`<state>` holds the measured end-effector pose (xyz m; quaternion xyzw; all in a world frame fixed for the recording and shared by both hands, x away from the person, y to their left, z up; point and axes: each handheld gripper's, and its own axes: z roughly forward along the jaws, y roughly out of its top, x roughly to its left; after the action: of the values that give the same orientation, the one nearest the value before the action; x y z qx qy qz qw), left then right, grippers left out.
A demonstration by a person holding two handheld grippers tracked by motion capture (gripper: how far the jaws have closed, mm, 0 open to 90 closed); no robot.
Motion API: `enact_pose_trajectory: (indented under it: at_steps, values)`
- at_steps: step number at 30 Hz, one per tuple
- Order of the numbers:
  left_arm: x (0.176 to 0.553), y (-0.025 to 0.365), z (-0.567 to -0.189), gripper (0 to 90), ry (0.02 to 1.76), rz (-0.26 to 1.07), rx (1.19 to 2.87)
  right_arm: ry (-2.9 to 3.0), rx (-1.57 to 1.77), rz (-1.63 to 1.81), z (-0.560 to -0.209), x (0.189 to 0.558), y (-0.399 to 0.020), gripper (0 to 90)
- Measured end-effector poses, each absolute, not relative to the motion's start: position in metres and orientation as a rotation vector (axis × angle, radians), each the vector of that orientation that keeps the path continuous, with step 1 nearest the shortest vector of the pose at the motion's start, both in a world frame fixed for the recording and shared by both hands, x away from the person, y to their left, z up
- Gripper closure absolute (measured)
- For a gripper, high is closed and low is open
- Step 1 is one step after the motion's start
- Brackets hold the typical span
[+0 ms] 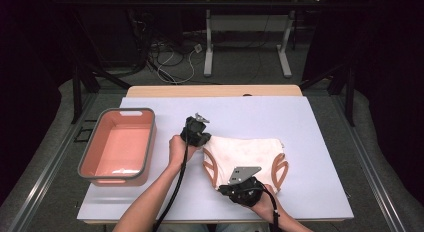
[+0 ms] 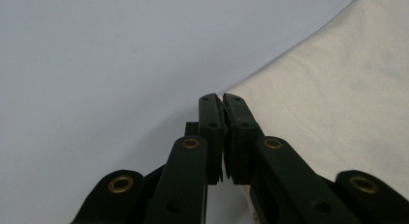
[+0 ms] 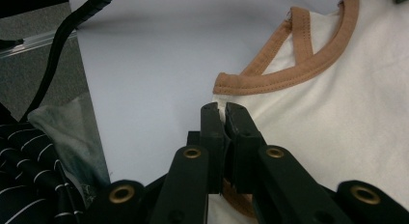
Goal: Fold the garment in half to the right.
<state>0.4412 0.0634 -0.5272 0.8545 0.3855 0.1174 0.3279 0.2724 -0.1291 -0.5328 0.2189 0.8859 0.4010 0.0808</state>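
Left gripper (image 1: 202, 140) seen just left of centre in the high view, jaws pinched together on the upper left corner of the cream garment (image 1: 245, 154); in the left gripper view, same left gripper (image 2: 222, 99) at centre frame, its 2 black jaws pressed close with the cloth edge caught between them, cream garment (image 2: 337, 98) spreading over the right half of that picture and bare white surface over the left. Right gripper (image 1: 235, 188) at lower centre of the high view, grey plate on top, clamped on the garment's lower edge; in the right gripper view, right gripper (image 3: 223, 108) at centre, jaws closed on the cream fabric just below a tan-trimmed opening, cream garment (image 3: 347, 118) occupying the right side, tan trim (image 3: 289, 74) curving toward the upper right corner. Garment lying flat at the centre of the white table (image 1: 310, 122), tan-bordered openings at its left and right ends. Black cable (image 1: 175, 192) trailing from the left gripper toward the bottom edge. Pink bin with grey rim (image 1: 119, 144) at the left of the table, well apart from the garment. Striped dark cloth (image 3: 34, 180) at the lower left of the right gripper view.
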Motion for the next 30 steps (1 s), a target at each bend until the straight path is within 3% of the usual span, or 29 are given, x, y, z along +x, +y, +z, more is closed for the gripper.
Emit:
enact_pose_trajectory:
  at_steps: [30]
  values:
    - [0.443,0.076,-0.513,87.0,1.022,0.329,2.26,2.615,0.694,1.325,-0.53,0.275,-0.127,86.9]
